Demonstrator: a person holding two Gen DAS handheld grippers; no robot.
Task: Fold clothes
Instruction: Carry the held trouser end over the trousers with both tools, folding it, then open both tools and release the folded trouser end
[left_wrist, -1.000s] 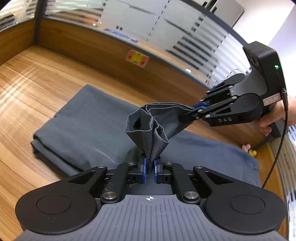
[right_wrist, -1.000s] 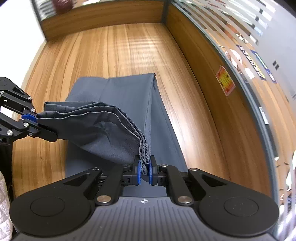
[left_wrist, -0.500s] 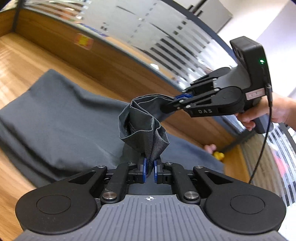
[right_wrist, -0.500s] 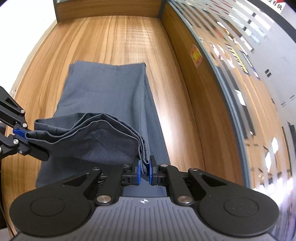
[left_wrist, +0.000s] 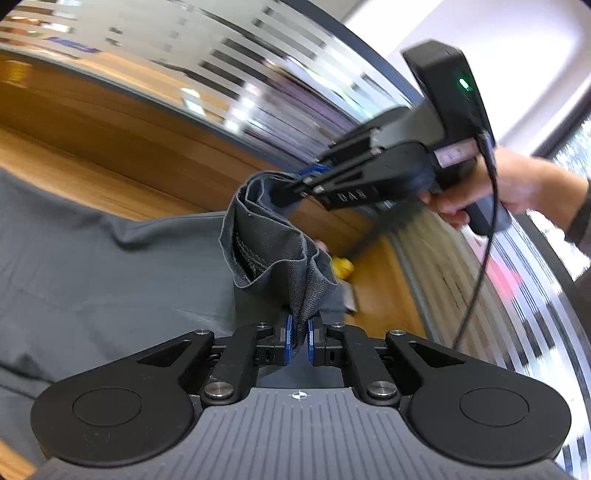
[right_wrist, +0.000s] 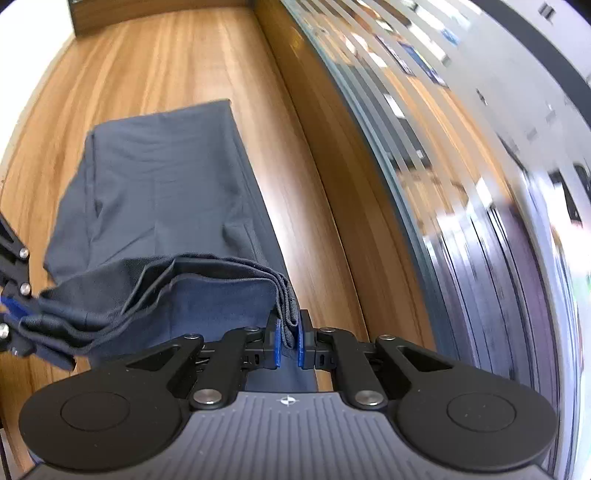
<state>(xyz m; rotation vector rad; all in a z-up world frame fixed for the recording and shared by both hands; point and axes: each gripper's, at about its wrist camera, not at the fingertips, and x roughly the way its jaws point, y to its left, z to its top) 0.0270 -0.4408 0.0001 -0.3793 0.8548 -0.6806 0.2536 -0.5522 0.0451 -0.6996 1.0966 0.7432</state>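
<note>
Both grippers clamp the lifted end of the grey trousers (right_wrist: 159, 192): left gripper (left_wrist: 298, 338) angled shallowly, right gripper (right_wrist: 287, 341) pointing steeply down; the remainder lies along the desk's (right_wrist: 155, 59) partition edge.

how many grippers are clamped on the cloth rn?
2. The left gripper pinches one end of the raised cloth edge; the right gripper pinches the other end.

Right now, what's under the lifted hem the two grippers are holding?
Under the lifted hem, pinched by the left gripper and right gripper, lies the rest of the grey trousers, flat on the wooden table. The table beneath the cloth is covered.
</note>
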